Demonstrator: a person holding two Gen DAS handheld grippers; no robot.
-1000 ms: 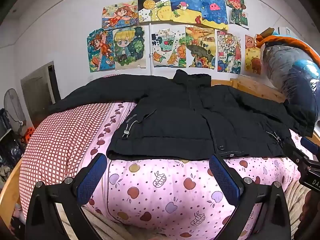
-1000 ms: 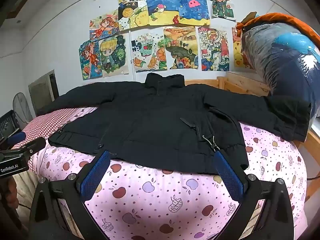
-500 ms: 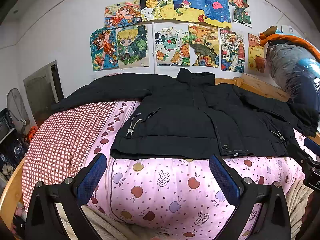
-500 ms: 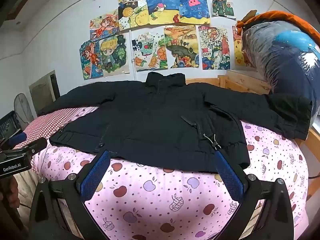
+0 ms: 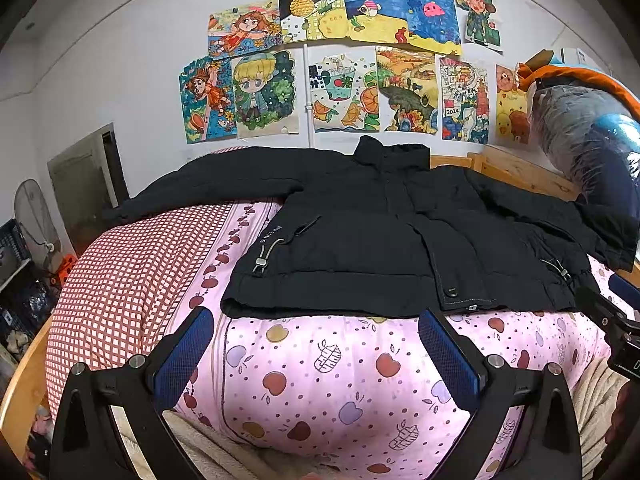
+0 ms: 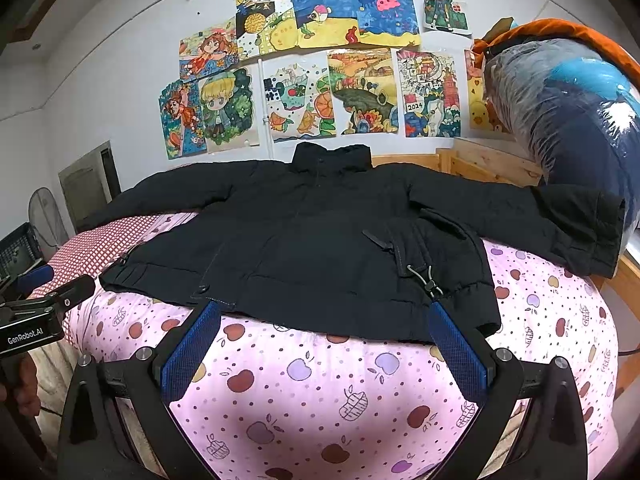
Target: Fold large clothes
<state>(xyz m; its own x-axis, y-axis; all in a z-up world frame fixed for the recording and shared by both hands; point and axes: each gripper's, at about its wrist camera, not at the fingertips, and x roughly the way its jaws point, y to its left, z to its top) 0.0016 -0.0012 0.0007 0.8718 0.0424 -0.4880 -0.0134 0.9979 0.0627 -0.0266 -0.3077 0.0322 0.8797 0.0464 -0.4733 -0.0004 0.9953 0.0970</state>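
Hovering wide open and empty just short of the hem, the left gripper (image 5: 316,340) and right gripper (image 6: 326,334) face the black jacket (image 5: 372,240), spread flat, sleeves out, on the pink apple-print quilt (image 5: 320,368), with drawings (image 5: 344,64) on the wall beyond.

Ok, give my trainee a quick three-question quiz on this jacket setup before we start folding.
1. True or false: the black jacket is already folded in half.
2. Which tongs hold fabric: A) left tongs, B) right tongs, C) neither?
3. Fill in: the jacket lies on a pink quilt printed with ____.

Key: 1 false, it lies spread flat with both sleeves out. 2 C, both are open, short of the hem. 3 apples.
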